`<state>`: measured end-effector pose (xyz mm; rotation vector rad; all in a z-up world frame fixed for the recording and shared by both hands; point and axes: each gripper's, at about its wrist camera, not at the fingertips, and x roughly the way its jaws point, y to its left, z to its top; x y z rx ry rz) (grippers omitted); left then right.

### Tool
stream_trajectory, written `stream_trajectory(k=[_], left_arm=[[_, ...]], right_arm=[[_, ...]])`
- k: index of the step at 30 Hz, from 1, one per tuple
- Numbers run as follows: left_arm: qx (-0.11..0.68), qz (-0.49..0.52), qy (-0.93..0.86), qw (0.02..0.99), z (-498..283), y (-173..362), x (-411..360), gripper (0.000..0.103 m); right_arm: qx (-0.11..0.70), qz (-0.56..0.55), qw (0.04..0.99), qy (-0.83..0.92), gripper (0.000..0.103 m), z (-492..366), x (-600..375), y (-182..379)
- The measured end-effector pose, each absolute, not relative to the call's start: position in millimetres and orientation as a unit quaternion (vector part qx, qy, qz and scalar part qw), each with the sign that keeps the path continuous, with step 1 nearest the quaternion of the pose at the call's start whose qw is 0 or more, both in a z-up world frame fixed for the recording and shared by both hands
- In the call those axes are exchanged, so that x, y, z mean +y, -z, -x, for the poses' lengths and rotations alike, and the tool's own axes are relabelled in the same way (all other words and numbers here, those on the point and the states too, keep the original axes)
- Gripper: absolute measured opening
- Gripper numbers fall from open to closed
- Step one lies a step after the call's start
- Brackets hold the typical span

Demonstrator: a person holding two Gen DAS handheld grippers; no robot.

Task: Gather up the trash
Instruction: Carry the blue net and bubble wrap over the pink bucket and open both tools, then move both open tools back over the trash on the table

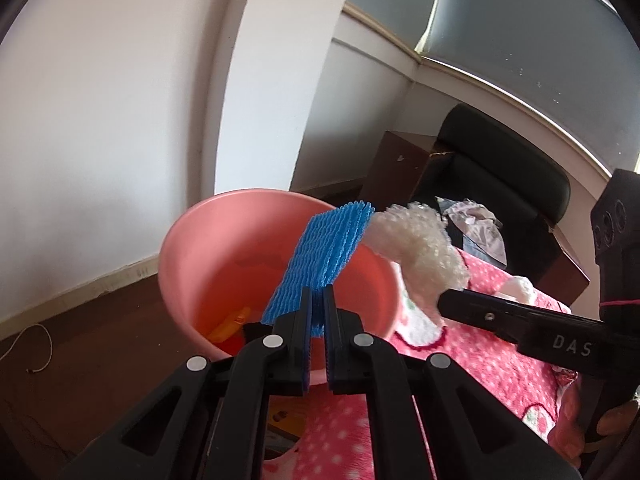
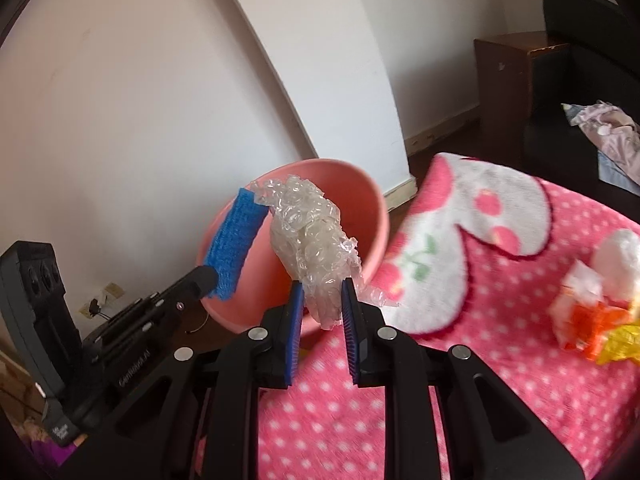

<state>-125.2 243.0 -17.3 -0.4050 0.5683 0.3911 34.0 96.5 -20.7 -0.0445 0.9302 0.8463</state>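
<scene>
My left gripper is shut on a blue foam net and holds it over the open pink bucket. My right gripper is shut on a wad of clear bubble wrap, held at the bucket's near rim beside the blue net. The bubble wrap also shows in the left wrist view, with the right gripper's finger below it. Orange and yellow trash lies in the bucket's bottom.
A pink dotted blanket covers the surface to the right of the bucket. White, orange and yellow wrappers lie on it at the right. A black chair with clothes and a brown cabinet stand behind.
</scene>
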Motion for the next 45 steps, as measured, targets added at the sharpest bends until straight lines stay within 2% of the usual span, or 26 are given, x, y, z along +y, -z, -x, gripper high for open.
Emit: stream_trajectory(k=[14,21,26,31,45], left_arm=[[0.290,0.228,-0.201,0.907,131,37,266,0.006],[0.286,0.230,-0.206,0.907,134,37,264,0.022],[0.285,0.231,-0.206,0.907,136,36,262,0.024],[0.286,0.225,-0.202,0.909,134,32,254,0.032],[0.306,0.193,-0.166,0.917,115,25,203,0.039]], right_arm=[[0.469,0.011,0.792,-0.392,0.022,-42,126,41],[0.466,0.010,0.793,-0.393,0.027,-45,128,43],[0.460,0.011,0.797,-0.392,0.027,-40,126,42],[0.446,0.011,0.807,-0.388,0.027,-31,111,36],[0.375,0.031,0.865,-0.332,0.027,5,29,16]])
